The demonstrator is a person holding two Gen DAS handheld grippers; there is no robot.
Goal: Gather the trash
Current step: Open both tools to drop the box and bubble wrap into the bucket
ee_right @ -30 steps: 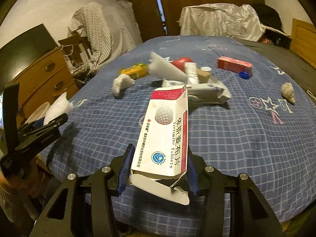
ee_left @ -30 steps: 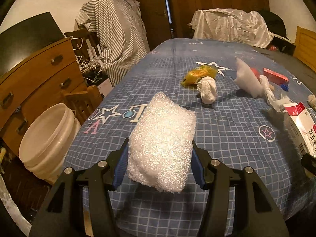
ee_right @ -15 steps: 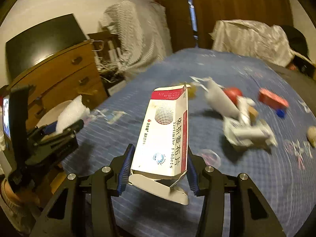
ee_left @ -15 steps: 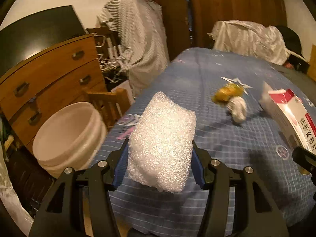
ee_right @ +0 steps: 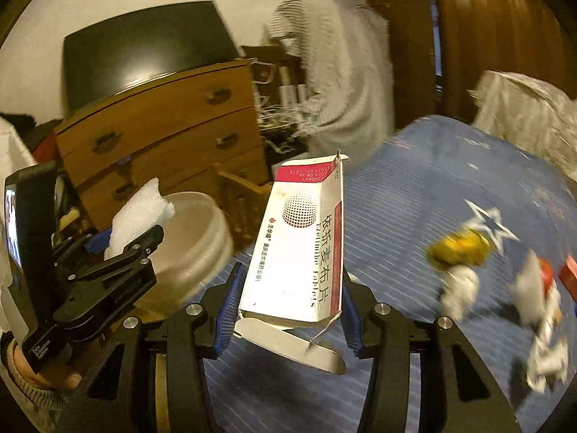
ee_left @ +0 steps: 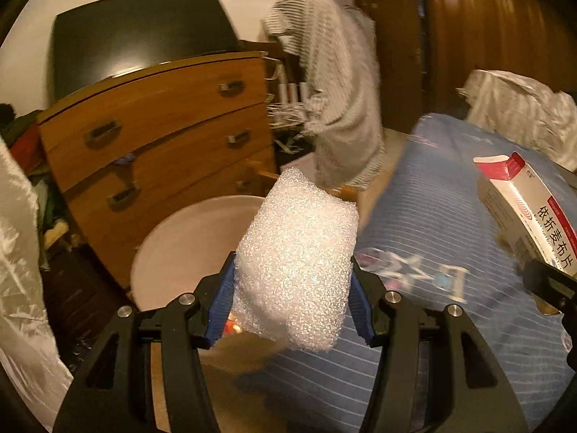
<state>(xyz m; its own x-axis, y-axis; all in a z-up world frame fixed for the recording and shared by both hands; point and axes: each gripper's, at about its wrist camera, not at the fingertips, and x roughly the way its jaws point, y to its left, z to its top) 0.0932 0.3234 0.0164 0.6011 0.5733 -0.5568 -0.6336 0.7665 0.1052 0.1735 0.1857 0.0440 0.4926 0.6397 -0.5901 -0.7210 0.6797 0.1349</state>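
Your right gripper [ee_right: 288,285] fingers clamp a white-and-red cardboard medicine box [ee_right: 299,238] reading "Ezetimibe Tablets" above the blue bed [ee_right: 450,180]. Your left gripper [ee_left: 292,288] pinches a white bubble-wrap wad [ee_left: 299,252] beside the cream plastic bucket [ee_left: 187,245]; remaining bed litter blurs.

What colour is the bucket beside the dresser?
Plain white round plastic bucket; clearest in the left wrist view.

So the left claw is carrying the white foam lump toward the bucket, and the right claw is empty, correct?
Not quite. The right claw is not empty: the right wrist view shows it shut on a red-and-white tablet box. The rest holds: the left claw grips the white foam lump, close to the white bucket.
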